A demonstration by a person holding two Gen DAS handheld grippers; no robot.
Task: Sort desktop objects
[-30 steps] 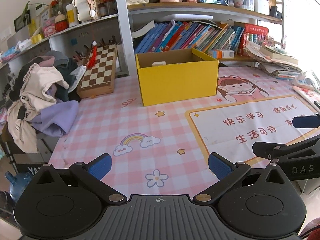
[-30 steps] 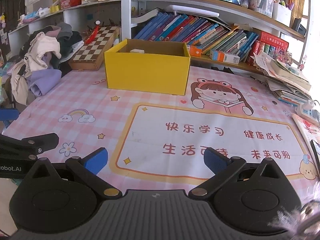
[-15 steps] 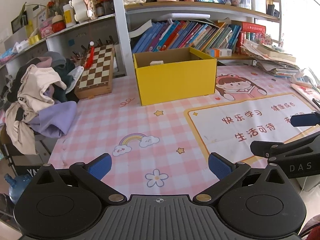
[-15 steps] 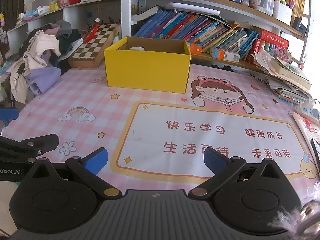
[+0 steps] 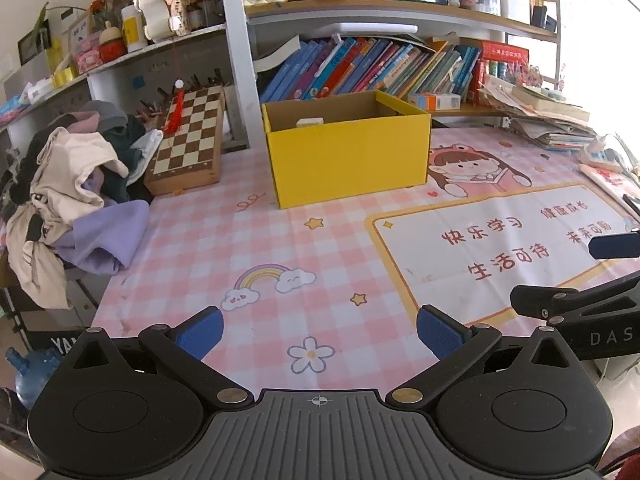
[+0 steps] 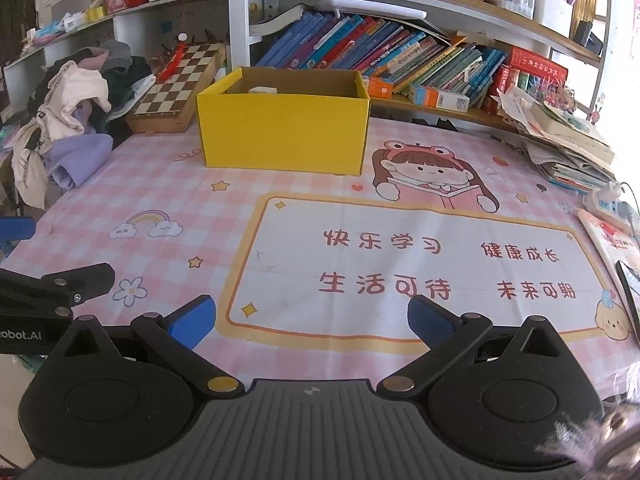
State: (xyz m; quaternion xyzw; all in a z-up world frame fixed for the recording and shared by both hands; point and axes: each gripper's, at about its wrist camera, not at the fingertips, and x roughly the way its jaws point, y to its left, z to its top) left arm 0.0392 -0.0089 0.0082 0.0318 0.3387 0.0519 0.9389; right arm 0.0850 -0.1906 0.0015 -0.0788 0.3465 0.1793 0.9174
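Item: yellow box (image 5: 348,156), toward the tabletop's far edge; one pale object (image 5: 309,122) inside. I judge it light, crushable cardboard; grip a wall's rim. My left gripper (image 5: 318,330) and right gripper (image 6: 310,320): fingers apart, empty.

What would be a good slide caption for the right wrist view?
Open right gripper above pink mat, facing yellow box.

Bright daylight floods in from the right, blowing out that edge, while fisheye distortion bends the shelves (image 5: 400,20) and darkens the corners
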